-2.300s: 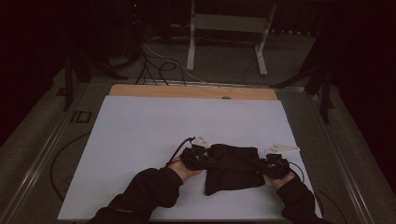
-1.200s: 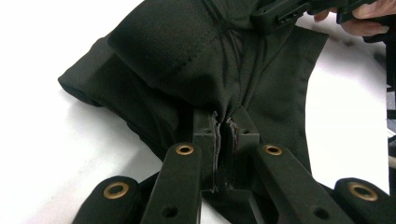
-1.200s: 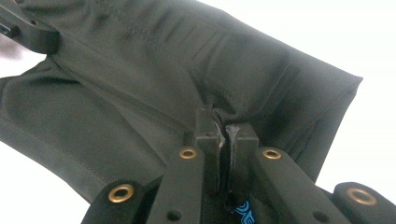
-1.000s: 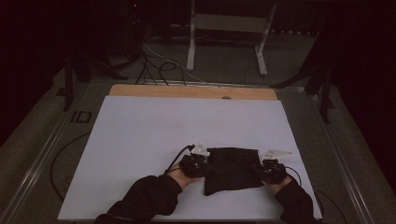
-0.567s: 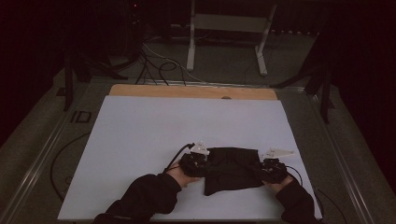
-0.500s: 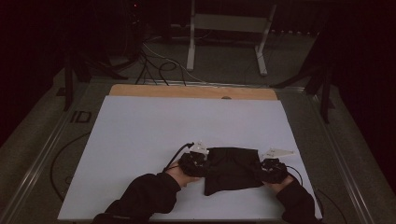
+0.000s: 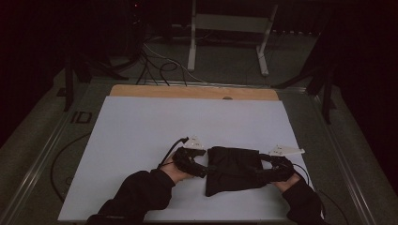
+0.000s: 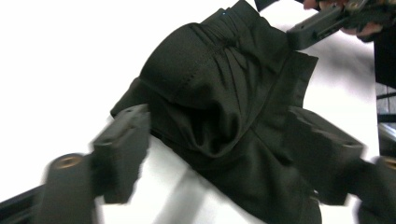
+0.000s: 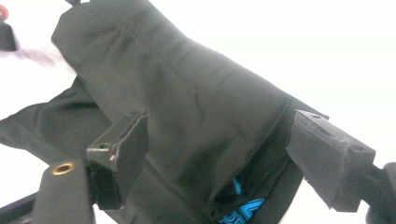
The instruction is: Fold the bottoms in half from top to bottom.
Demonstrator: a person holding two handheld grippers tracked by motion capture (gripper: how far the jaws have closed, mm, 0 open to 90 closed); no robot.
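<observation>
A black folded garment lies on the white table near its front edge. My left gripper is at the cloth's left end, and its jaws have just been opening. In the left gripper view they stand wide apart, open, with bunched black fabric between them. At the cloth's right end, my right gripper has also just been opening its jaws. These stand open on either side of the garment. A blue print shows in a fold.
A wooden strip runs along the table's far edge. Beyond it on the floor are a metal stand and loose cables. A person's dark sleeves come in from the bottom.
Both hands and the garment came slightly toward the near edge at first. Since then the left gripper has lifted a little at the cloth's left end, and the right hand has stayed put.
</observation>
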